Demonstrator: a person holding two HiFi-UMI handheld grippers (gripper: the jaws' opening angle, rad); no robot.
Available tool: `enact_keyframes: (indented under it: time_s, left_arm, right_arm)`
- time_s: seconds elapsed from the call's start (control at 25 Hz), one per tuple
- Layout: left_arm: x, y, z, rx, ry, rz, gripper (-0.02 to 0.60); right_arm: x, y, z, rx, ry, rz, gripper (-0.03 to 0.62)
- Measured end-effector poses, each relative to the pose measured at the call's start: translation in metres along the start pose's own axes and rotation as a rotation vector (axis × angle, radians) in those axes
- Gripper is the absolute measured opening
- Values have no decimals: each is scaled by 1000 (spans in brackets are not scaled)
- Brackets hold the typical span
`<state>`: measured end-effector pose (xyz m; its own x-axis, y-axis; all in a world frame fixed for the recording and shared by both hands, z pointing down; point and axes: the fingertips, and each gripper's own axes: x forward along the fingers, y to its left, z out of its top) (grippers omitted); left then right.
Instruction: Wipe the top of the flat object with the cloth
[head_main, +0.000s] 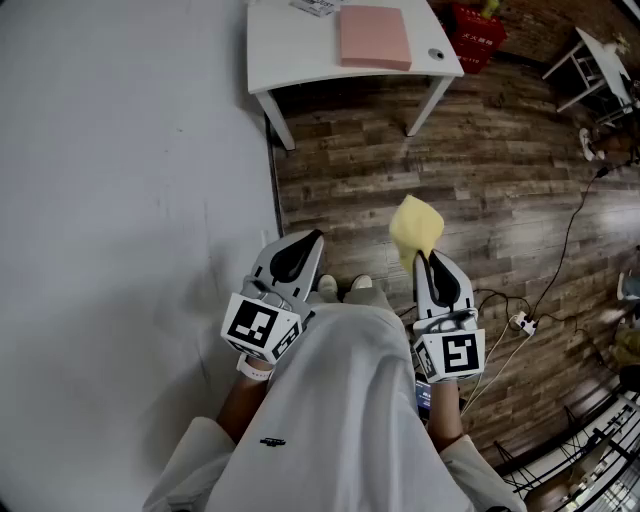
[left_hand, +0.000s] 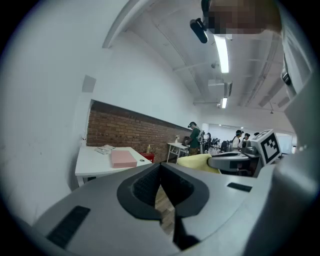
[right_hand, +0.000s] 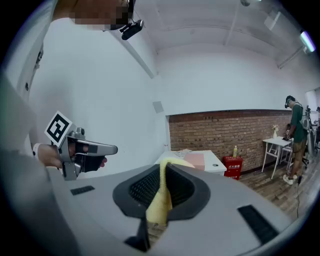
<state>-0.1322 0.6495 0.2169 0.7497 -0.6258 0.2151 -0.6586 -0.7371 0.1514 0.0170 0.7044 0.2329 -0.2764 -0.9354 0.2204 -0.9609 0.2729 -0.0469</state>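
Both grippers are near the person, over the wood floor. Left gripper: jaws closed, nothing in them. Right gripper: jaws clamped on the yellow cloth, which sticks out past the tips. The pink pad lies flat on the white table, far ahead by the left wall, well apart from both grippers.
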Motion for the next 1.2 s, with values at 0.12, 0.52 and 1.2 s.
enact_keyframes:
  time_s: [0.12,0.52,1.2]
  left_arm:
    - [10,-19,-8,31,36,-6,17]
    - [50,-59,-8,57,55,-59,18]
    - [89,-65,-1,59,47,-15,18]
  right_arm:
    - [-8,-20,-4,13,6,-22,27]
    - [-23,-60,-14,95,-17,-47,35]
    - [-2,-93,-28,139,12,8,35]
